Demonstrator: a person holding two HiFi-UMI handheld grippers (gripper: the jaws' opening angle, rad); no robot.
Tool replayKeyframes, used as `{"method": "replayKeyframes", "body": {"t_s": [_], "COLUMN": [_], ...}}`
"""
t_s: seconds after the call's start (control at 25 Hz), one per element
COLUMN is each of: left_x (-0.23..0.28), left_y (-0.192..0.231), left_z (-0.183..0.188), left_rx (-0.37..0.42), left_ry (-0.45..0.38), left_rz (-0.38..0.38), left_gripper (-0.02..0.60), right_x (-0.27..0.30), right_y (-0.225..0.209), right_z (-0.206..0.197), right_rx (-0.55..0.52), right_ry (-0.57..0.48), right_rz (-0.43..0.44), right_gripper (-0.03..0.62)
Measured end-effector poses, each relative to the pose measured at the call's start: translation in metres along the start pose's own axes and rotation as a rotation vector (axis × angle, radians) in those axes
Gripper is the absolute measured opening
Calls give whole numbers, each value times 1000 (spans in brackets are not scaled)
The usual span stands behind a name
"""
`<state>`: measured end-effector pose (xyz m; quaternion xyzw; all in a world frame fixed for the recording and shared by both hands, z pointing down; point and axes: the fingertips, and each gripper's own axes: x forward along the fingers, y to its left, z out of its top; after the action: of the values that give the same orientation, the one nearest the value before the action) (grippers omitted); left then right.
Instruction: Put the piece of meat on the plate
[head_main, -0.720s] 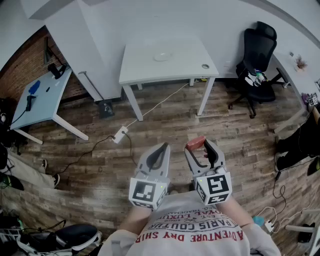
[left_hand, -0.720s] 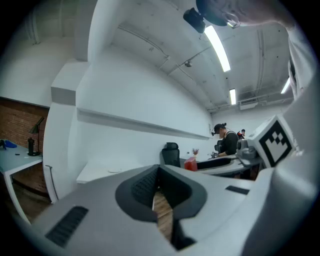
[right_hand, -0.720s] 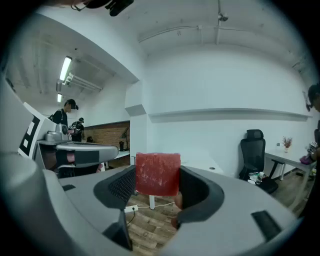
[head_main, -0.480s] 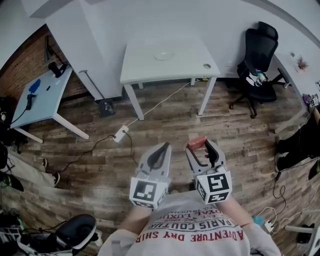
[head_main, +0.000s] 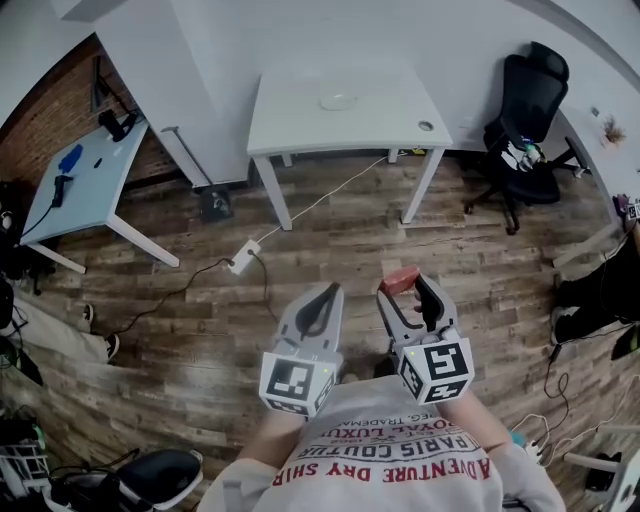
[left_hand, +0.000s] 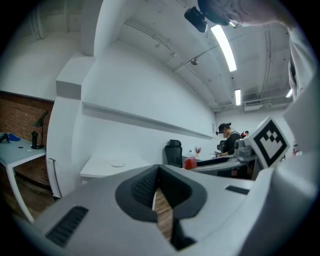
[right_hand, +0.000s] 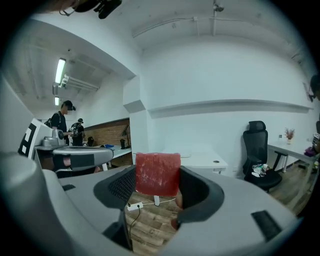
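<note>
A red piece of meat (head_main: 398, 279) is pinched at the tips of my right gripper (head_main: 405, 287), held in the air over the wooden floor. In the right gripper view the meat (right_hand: 157, 173) fills the space between the jaws, which stand wide around it. My left gripper (head_main: 318, 302) is beside it, shut and holding nothing. The white plate (head_main: 338, 101) lies on the white table (head_main: 300, 125) well ahead of both grippers. The left gripper view shows the plate (left_hand: 118, 163) small and far off.
A small round thing (head_main: 427, 126) sits near the white table's right edge. A black office chair (head_main: 525, 100) stands to the right and a pale blue desk (head_main: 75, 190) to the left. A power strip with its cable (head_main: 240, 262) lies on the floor ahead.
The white table and the plate on it have drifted a little lower and nearer in the head view. Both grippers keep their pose, the right one still holding the meat.
</note>
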<state>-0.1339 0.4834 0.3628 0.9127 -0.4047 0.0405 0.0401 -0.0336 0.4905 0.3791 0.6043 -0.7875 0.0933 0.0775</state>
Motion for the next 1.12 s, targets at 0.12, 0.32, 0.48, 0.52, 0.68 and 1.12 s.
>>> {"method": "replayKeyframes", "body": {"t_s": [0.12,0.32,0.48,0.52,0.68,1.12], "left_x": [8,40,78,90,142,297], "left_y": [7,22,38,42,58,78], "left_z": [-6,-7,-4,-2,6,37], "left_rx": [-20,-24,-16,-14,-3,-18], "left_ry": [12,23,44,50,63,58], "left_rz": [7,32,69,78,121,205], "left_gripper": [6,6,6,6,6,6], "right_x": [10,39,79,90,131,231], "right_y": [0,-19,-46,-54,-91,-208], "right_z": [-4,-3,3,5,18,66], "right_rx": [-18,-37,-24,-15,-2,-28], "right_ry": [18,29,42,44,45,51], "right_rz": [25,46,82,92,137,232], "right_gripper": [275,275,275,275,275,275]}}
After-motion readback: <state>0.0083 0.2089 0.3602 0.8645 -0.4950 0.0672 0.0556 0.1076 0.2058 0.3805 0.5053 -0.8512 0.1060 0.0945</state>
